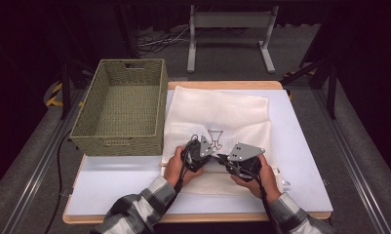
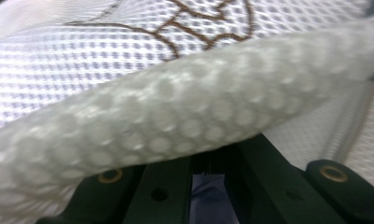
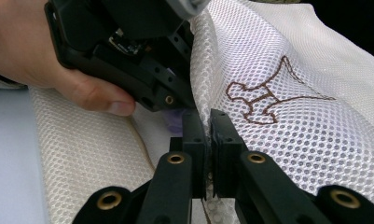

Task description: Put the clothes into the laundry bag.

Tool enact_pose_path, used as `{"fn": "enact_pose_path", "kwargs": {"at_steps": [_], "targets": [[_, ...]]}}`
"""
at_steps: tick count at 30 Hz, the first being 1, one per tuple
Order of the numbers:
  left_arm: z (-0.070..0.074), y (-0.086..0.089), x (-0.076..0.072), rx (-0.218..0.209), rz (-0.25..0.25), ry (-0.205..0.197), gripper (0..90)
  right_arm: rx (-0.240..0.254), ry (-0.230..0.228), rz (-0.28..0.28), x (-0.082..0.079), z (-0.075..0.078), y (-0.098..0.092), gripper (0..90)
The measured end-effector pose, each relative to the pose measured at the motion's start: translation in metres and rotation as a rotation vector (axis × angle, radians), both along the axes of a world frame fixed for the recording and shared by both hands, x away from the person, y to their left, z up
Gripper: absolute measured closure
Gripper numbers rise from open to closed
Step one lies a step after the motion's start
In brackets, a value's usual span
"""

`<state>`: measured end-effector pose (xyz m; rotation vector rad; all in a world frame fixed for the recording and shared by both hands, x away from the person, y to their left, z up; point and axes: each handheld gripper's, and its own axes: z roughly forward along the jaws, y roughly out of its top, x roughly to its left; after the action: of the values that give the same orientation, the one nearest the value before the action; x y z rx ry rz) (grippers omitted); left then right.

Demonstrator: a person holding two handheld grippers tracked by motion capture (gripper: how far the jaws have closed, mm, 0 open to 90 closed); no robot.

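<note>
A white mesh bag (image 1: 217,109) with a brown stitched figure (image 1: 214,138) lies flat on the white board (image 1: 300,146). Both grippers meet at its near middle, each held in a hand. My left gripper (image 1: 208,152) is shut on a raised fold of the mesh (image 2: 175,116), which runs across its jaws (image 2: 208,161). My right gripper (image 1: 225,160) pinches the same ridge of mesh (image 3: 278,60), with its black jaws (image 3: 208,123) pressed together on the fabric. In the right gripper view the left gripper (image 3: 177,100) sits just beyond, almost touching.
A woven green basket (image 1: 116,140) with nothing in it stands at the left, touching the bag's edge. Bare white board lies to the right and in front of the bag. A metal stand (image 1: 229,29) is on the floor beyond the table.
</note>
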<state>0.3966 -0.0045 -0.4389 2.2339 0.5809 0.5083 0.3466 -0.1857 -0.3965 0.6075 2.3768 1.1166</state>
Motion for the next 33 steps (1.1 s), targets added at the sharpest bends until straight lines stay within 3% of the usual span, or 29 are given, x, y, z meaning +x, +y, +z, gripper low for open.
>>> {"fn": "enact_pose_path", "kwargs": {"at_steps": [2, 5, 11, 13, 18, 25, 27, 29, 31, 33], "targets": [[0.004, 0.007, -0.001, -0.037, -0.016, 0.037, 89.6, -0.011, -0.005, -0.001, 0.0, 0.0, 0.0, 87.0], [0.012, 0.017, -0.007, -0.042, -0.06, 0.058, 86.3, 0.001, -0.013, -0.003, 0.0, 0.002, -0.002, 87.0], [0.036, 0.041, -0.027, 0.03, -0.143, 0.073, 77.4, 0.012, -0.028, -0.017, -0.001, 0.007, -0.004, 86.9], [0.037, 0.043, -0.027, 0.037, -0.143, 0.083, 77.8, 0.016, -0.03, -0.015, -0.001, 0.008, -0.004, 86.9], [0.028, 0.042, -0.025, 0.074, -0.154, 0.126, 79.9, 0.028, -0.036, -0.017, -0.002, 0.012, -0.003, 86.9], [0.011, 0.025, -0.021, 0.122, -0.128, 0.146, 78.3, 0.032, -0.031, -0.014, -0.002, 0.011, -0.003, 86.8], [0.003, 0.015, -0.014, 0.107, -0.114, 0.163, 78.9, 0.022, -0.027, -0.013, -0.002, 0.01, -0.002, 86.8], [0.001, 0.013, -0.012, 0.103, -0.107, 0.15, 79.9, 0.017, -0.024, -0.015, -0.002, 0.01, -0.002, 86.8], [-0.001, 0.009, -0.008, 0.063, -0.086, 0.161, 82.1, 0.012, -0.018, -0.016, -0.002, 0.008, -0.001, 86.8], [-0.004, 0.003, -0.006, 0.05, -0.069, 0.127, 85.7, 0.009, -0.006, -0.015, 0.0, 0.006, -0.001, 86.8]]}}
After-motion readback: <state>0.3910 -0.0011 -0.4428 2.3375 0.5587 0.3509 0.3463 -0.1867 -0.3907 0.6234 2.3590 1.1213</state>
